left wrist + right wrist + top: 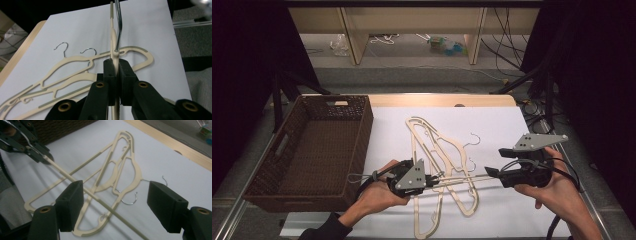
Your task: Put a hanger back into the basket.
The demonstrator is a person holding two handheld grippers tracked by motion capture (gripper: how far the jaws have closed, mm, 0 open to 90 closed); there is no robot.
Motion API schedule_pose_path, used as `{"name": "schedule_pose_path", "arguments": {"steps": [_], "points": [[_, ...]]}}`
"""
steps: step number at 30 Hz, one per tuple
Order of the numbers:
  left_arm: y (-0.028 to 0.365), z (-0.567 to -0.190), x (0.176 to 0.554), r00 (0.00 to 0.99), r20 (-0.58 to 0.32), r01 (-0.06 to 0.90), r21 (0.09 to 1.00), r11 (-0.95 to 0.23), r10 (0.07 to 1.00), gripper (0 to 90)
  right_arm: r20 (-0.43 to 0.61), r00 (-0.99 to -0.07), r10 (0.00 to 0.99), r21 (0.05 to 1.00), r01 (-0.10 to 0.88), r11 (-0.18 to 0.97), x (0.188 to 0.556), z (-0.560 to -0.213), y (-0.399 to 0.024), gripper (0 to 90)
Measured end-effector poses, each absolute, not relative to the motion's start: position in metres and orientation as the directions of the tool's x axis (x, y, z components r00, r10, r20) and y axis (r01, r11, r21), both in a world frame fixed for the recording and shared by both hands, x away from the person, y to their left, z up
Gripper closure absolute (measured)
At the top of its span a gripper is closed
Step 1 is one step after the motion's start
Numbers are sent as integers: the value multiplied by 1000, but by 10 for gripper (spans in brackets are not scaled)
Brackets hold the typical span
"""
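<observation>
The left gripper (431, 180) clamps a cream hanger (462, 178) and holds it on edge above the white sheet (502, 125) in the high view, while the right gripper (493, 175), jaws wide apart, sits at the hanger's other end; a wicker basket (357, 150) stands to the left and more hangers (432, 145) lie flat between the hands. In the left gripper view, both pads press the hanger (113, 42) just below its metal hook (119, 22), a firm hold worth keeping near that neck so the frame does not swing. In the right gripper view, the hanger's thin bar (100, 201) runs between the spread jaws, touching neither as far as can be seen. The likely care: lift clear of the pile before swinging toward the basket, so no hook snags.
</observation>
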State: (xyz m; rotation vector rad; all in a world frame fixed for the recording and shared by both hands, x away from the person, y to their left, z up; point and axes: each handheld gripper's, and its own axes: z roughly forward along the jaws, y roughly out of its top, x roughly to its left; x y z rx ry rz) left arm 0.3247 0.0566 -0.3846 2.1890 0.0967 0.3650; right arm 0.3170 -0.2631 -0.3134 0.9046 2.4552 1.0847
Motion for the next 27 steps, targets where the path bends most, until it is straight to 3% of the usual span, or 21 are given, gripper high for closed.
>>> {"name": "schedule_pose_path", "arguments": {"steps": [8, 13, 22, 27], "points": [[78, -359, 345, 932, 85, 117, 849, -515, 352, 857, -11, -736, 677, 743, 447, 498, 315, -315, -265, 309], [88, -339, 351, 910, 94, 140, 848, -511, 405, 857, -10, -738, 675, 740, 449, 501, 309, -317, -264, 308], [123, -286, 350, 880, -23, 236, 888, -395, 474, 857, 13, -737, 676, 710, 483, 512, 305, -344, -261, 296], [140, -259, 345, 867, 3, 215, 900, -379, 499, 857, 32, -732, 681, 706, 499, 503, 304, -355, -261, 296]]}}
